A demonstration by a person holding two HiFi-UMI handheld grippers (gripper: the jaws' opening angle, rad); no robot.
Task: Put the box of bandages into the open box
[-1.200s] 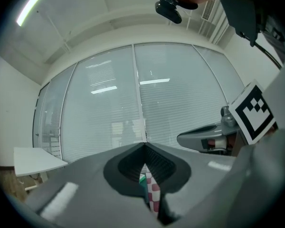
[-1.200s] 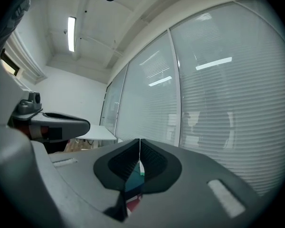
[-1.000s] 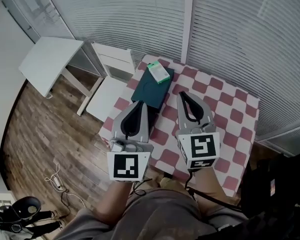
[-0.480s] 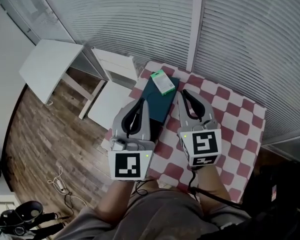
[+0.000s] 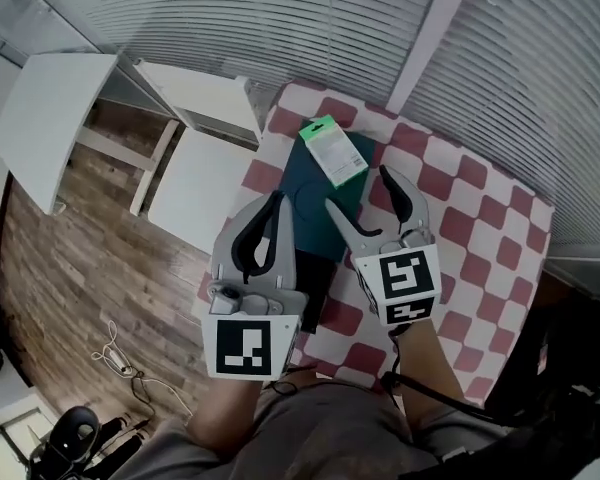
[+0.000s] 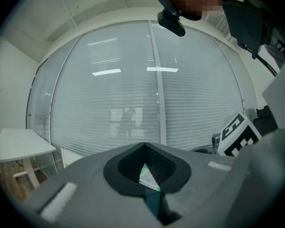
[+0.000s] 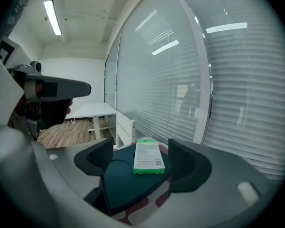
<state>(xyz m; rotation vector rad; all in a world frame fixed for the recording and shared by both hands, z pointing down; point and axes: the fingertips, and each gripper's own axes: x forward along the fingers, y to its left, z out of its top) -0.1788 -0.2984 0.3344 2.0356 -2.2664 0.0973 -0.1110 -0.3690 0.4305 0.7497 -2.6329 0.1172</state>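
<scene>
A green and white box of bandages (image 5: 335, 151) lies flat on the far end of a dark teal box (image 5: 315, 203) on the checked table. In the right gripper view the box of bandages (image 7: 147, 159) rests on the teal box (image 7: 126, 186) just beyond the jaws. My right gripper (image 5: 357, 188) is open over the teal box's right side, and its jaws (image 7: 140, 147) stand wide apart with nothing between them. My left gripper (image 5: 275, 200) is shut at the teal box's left edge. Its tips (image 6: 143, 145) meet, empty.
The red and white checked cloth (image 5: 460, 228) covers a small table beside window blinds (image 5: 280, 28). A white chair (image 5: 195, 183) and a white desk (image 5: 50, 118) stand left of the table on a wood floor. Cables (image 5: 120, 353) lie on the floor.
My right gripper has opened; it was shut in both earlier frames. Both grippers have moved forward over the teal box. The left gripper stays shut.
</scene>
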